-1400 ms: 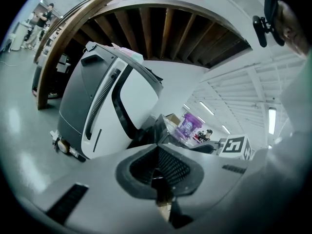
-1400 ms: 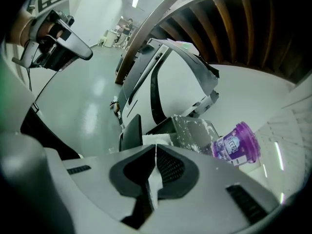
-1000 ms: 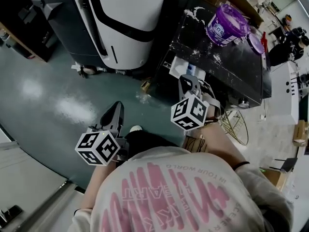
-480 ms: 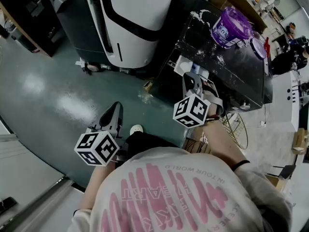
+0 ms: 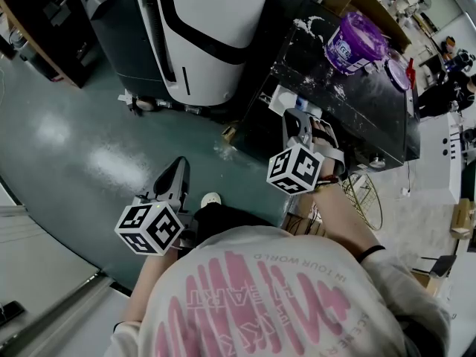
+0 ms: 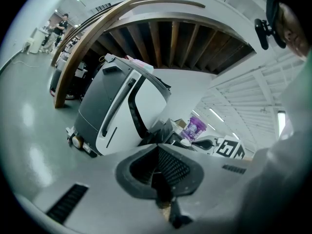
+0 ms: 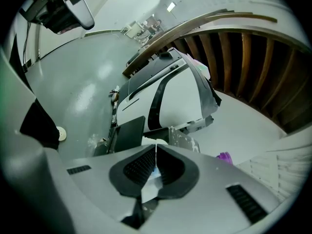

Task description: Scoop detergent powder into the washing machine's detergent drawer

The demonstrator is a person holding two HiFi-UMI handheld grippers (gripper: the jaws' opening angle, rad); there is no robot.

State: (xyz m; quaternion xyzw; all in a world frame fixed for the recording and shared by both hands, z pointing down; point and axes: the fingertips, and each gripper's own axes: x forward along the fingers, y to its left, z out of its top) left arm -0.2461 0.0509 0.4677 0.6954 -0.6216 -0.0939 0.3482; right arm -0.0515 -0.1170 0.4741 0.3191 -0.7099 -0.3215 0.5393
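The washing machine (image 5: 349,117) stands at the right of the head view, with the detergent tub (image 5: 355,39) on its top at the far side and a lid (image 5: 396,71) just right of the tub — the detergent drawer (image 5: 279,99) juts from the machine's left edge. The right gripper (image 5: 293,120) sits just over that drawer with a scoop (image 7: 149,188) between its jaws, while the left gripper (image 5: 178,163) is well apart to the left, over the floor (image 5: 89,147) and near a shoe (image 5: 210,198). Left of the washing machine, beyond the left gripper, stands a large wheeled machine (image 5: 208,28); a wire rack (image 5: 364,192) lies right of the right gripper.
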